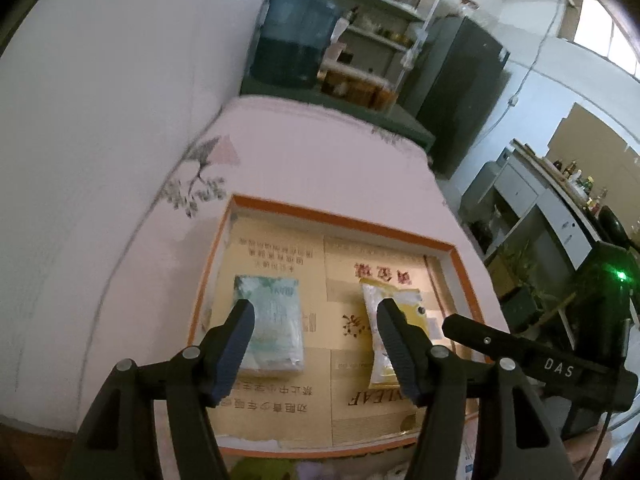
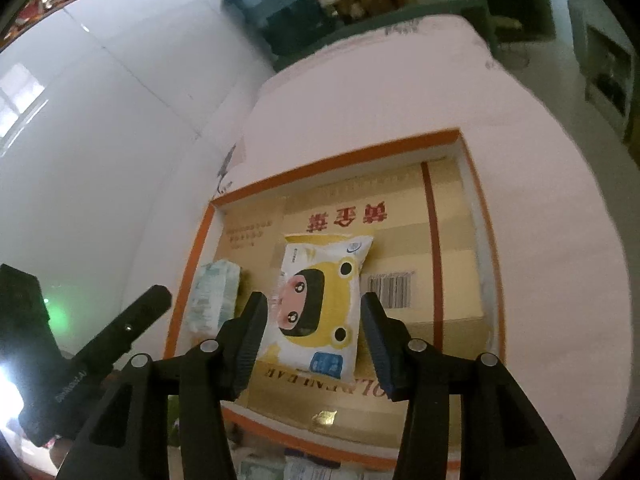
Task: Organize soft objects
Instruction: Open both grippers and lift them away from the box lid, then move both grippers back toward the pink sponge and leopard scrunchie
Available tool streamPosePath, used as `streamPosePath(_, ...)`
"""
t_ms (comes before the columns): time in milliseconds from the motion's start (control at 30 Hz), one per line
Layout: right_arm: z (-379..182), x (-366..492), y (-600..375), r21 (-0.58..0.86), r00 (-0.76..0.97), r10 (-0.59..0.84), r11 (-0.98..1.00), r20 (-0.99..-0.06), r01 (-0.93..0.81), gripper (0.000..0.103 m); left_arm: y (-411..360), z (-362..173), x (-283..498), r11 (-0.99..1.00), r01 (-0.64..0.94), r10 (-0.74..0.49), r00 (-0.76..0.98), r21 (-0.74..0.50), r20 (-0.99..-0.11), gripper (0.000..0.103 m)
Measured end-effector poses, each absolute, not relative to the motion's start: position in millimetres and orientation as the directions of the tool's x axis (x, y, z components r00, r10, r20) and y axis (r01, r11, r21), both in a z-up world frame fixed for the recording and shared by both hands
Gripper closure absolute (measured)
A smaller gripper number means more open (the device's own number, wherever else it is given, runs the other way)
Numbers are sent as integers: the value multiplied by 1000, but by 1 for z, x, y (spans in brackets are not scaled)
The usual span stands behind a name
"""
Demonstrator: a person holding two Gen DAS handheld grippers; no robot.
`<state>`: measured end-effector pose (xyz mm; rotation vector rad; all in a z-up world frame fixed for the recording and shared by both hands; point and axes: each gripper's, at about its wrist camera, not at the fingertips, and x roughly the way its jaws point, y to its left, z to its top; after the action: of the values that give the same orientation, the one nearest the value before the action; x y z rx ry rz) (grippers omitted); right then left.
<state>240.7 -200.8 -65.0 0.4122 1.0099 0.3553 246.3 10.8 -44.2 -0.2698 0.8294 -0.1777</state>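
Inside the orange-rimmed tray (image 2: 192,264): green tissue pack (image 1: 272,320) left, yellow cartoon wipes pack (image 2: 320,308) right, apart.
Left tool (image 1: 316,340): released, tissue pack by its left finger.
Right tool (image 2: 312,336): released, straddling the wipes, long axis pointing away.
Nearer hand: each to its own pack.

Green-white tissue pack (image 1: 272,320) and yellow cartoon wipes pack (image 2: 320,308) flat, apart, in orange-rimmed tray (image 2: 332,160)

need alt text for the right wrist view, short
The right claw hangs open above a yellow cartoon-face tissue pack lying in an orange-rimmed tray lined with cardboard. A pale green pack lies to its left in the tray, and the left claw's finger juts in at lower left.
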Motion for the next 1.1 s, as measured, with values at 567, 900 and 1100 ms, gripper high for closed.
streamPosePath(567,-5,161,-180,384,616,388,912,-685,-148,53,9,11,172,983,72,-160,787,-168,-596,39)
streamPosePath(900,21,98,-174,323,703,329,935,-630,-148,53,11,25,127,993,59,-108,827,-107,-552,39)
streamPosePath(1100,33,57,-172,283,746,293,948,-598,-145,53,12,29,100,993,74,-114,843,-97,-526,39)
